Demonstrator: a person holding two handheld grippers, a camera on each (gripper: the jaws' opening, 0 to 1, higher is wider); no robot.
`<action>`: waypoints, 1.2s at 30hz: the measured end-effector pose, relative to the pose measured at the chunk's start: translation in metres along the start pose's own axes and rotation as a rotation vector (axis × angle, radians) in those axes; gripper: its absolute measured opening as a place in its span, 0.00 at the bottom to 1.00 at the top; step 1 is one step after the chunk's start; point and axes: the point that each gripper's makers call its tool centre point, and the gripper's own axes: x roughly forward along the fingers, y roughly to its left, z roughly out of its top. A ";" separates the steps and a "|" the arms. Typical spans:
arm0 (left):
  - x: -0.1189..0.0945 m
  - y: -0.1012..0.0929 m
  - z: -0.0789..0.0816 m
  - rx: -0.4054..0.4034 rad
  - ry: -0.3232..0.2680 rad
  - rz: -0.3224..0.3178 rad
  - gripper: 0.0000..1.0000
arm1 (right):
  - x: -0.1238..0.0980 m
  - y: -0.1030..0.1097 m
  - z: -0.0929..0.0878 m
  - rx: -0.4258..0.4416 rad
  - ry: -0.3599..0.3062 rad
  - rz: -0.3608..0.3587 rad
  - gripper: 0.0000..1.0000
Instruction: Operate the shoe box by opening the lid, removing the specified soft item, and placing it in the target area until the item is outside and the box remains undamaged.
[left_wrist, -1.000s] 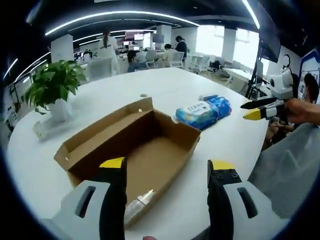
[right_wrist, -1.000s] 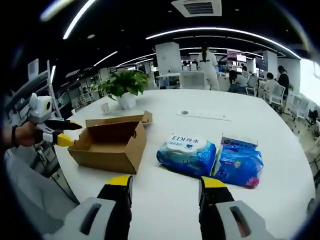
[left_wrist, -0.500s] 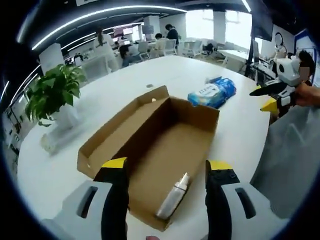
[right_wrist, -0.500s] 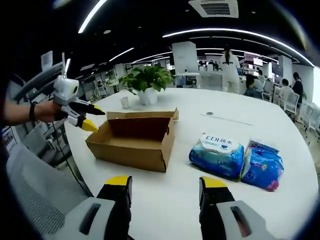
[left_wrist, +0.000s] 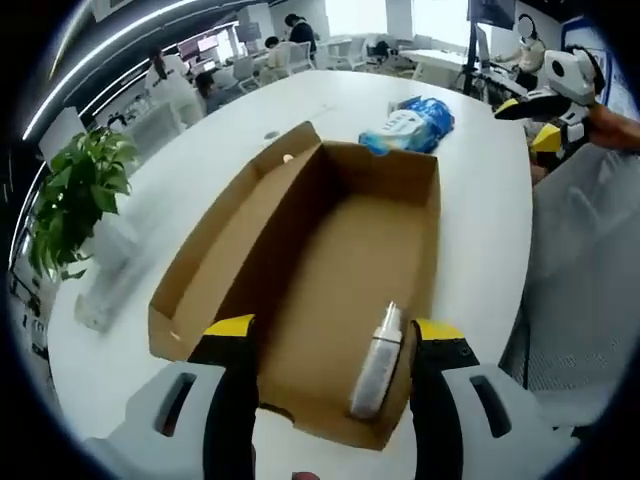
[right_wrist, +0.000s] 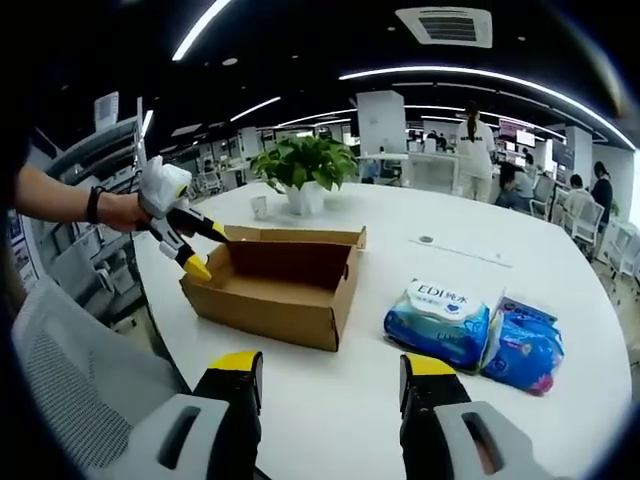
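Observation:
An open brown shoe box lies on the white table, its lid folded back on the left side. A small silvery bottle-like item rests inside near the box's near end. My left gripper hangs open above that near end, with the item between and below its yellow tips. In the right gripper view the box sits left of centre, and the left gripper hovers open over its far-left end. My right gripper is open above bare table, apart from the box. The right gripper also shows at the upper right of the left gripper view.
Two blue wet-wipe packs lie on the table right of the box, also seen beyond it. A potted plant stands behind the box. A mesh chair back is at the table's near left edge. People sit at desks far off.
The left gripper has risen and tilted down over the box, bringing the silvery item between its tips. The right gripper has drifted slightly; box and packs stay in place.

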 end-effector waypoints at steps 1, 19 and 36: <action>0.001 0.001 0.000 0.007 0.005 -0.002 0.60 | 0.001 0.001 0.000 0.001 0.002 0.002 0.53; 0.039 -0.013 -0.029 0.221 0.187 -0.182 0.56 | 0.001 -0.002 0.003 0.058 -0.026 0.002 0.53; 0.055 -0.013 -0.042 0.269 0.215 -0.220 0.57 | 0.002 -0.008 -0.005 0.056 0.002 -0.015 0.52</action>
